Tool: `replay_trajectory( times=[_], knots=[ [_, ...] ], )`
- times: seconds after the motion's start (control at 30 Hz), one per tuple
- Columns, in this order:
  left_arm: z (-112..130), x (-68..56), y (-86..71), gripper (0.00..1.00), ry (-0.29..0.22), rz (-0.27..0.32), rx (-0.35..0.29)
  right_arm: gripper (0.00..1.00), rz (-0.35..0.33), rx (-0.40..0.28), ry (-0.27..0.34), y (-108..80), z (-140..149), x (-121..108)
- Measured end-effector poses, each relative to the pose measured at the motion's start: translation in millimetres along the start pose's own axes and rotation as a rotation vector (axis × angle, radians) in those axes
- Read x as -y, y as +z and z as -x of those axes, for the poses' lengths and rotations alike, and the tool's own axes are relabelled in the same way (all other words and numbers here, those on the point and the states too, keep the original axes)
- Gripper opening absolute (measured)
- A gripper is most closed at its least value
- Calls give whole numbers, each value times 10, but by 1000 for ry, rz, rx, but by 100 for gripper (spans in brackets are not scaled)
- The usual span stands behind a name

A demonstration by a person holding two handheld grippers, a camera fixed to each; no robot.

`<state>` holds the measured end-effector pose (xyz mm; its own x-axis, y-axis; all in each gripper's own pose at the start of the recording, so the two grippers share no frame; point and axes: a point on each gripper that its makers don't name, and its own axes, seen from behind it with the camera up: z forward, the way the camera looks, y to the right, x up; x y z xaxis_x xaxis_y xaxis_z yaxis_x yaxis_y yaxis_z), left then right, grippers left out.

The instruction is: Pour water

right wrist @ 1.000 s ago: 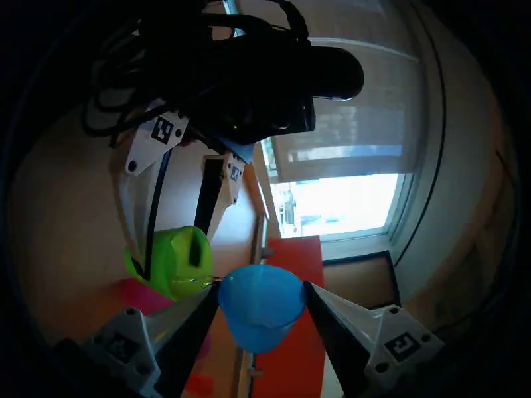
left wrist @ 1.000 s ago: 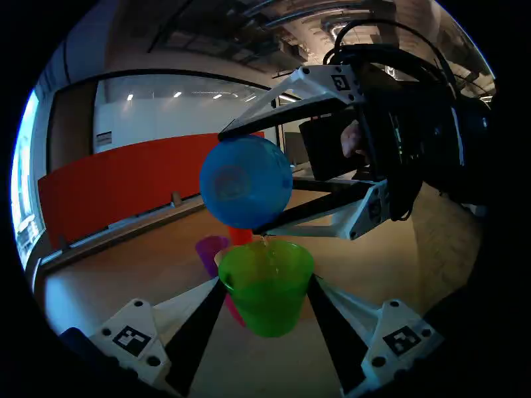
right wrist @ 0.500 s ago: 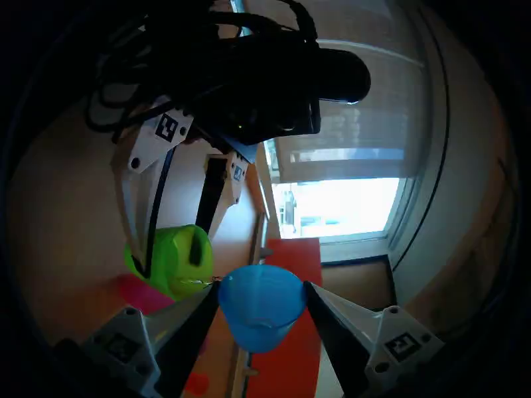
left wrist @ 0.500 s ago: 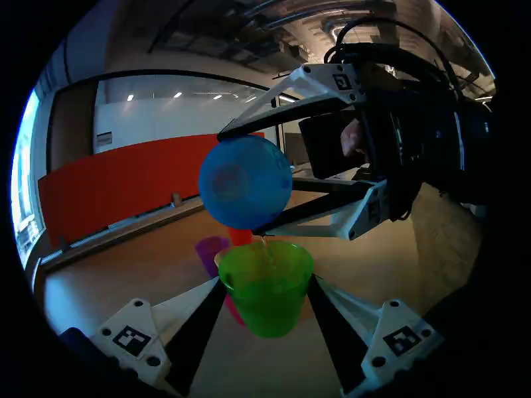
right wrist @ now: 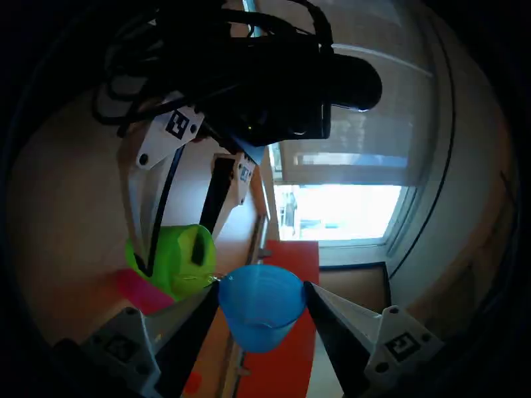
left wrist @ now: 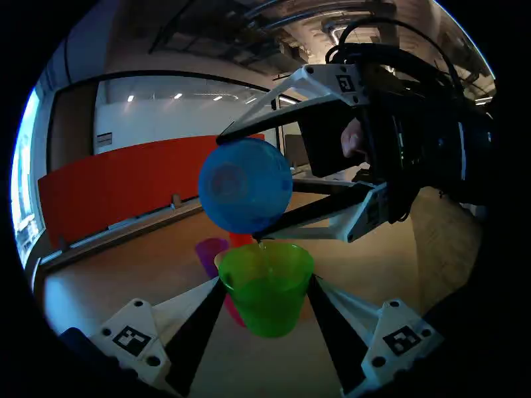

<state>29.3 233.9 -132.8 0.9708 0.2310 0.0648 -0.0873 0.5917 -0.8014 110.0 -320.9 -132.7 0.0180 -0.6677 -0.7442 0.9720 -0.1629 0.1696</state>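
Observation:
In the left gripper view my left gripper (left wrist: 265, 295) is shut on an upright green cup (left wrist: 267, 285). Above it hangs a blue cup (left wrist: 245, 184), tipped on its side with its base toward this camera, held between the right gripper's white fingers (left wrist: 312, 89). A thin stream of water (left wrist: 263, 246) runs from its lower rim into the green cup. In the right gripper view my right gripper (right wrist: 260, 312) is shut on the blue cup (right wrist: 260, 313), a little water left inside. The green cup (right wrist: 174, 260) sits just left of its rim, gripped by the left gripper's fingers (right wrist: 149, 199).
A purple cup (left wrist: 209, 252), a red cup (left wrist: 239, 238) and a pink cup (right wrist: 138, 289) stand on the wooden table (left wrist: 133, 278) below the green cup. A red wall panel (left wrist: 113, 182) runs behind the table. A bright window (right wrist: 338, 212) lies beyond the table.
The right gripper view has rolled slightly, with the blue cup tipped a little further. The stream keeps running into the green cup, which stays where it was.

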Motion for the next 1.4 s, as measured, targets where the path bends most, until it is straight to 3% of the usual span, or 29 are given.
replay_trajectory(
  times=[1.4],
  knots=[
    [-25, -13, -5, 85, -5, 4, -10, 93, -20, 8, -123, -54, 25, -30]
  ],
)
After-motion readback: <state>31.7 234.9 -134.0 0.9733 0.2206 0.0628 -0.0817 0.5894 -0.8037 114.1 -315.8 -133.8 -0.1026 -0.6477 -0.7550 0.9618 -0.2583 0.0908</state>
